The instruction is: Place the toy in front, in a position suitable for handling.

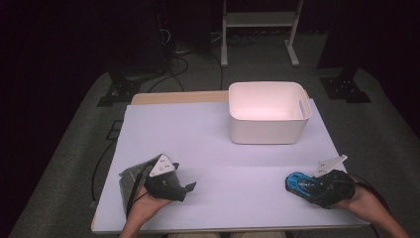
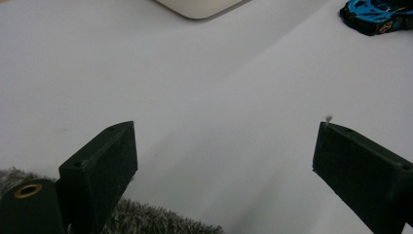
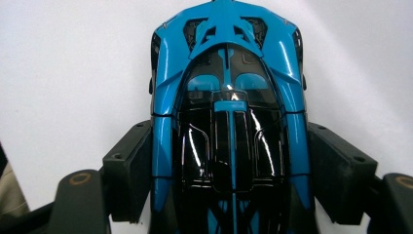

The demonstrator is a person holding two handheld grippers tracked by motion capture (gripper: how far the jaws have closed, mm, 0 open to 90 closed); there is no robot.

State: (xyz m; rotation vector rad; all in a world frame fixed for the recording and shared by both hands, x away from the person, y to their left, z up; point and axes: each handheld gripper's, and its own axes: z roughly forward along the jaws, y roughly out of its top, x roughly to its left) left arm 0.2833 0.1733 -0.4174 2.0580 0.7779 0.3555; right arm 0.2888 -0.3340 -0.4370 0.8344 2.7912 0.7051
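Note:
A blue and black toy car (image 1: pixel 298 182) lies on the white table cover near the front right. My right gripper (image 1: pixel 309 187) is shut on it. In the right gripper view the two pads press on the flanks of the car (image 3: pixel 229 73), whose far end points away from my right gripper (image 3: pixel 231 141). My left gripper (image 1: pixel 190 187) rests at the front left, open, with nothing between its jaws. In the left gripper view the left gripper (image 2: pixel 224 141) looks across bare table toward the car (image 2: pixel 377 14). A grey fuzzy cloth (image 1: pixel 128 181) lies under the left hand.
A white plastic bin (image 1: pixel 262 120) with handle slots stands at the back right of the table, and its corner (image 2: pixel 199 6) shows in the left gripper view. The grey cloth (image 2: pixel 156 219) shows below the left jaws. A white sheet (image 1: pixel 198 134) covers the tabletop.

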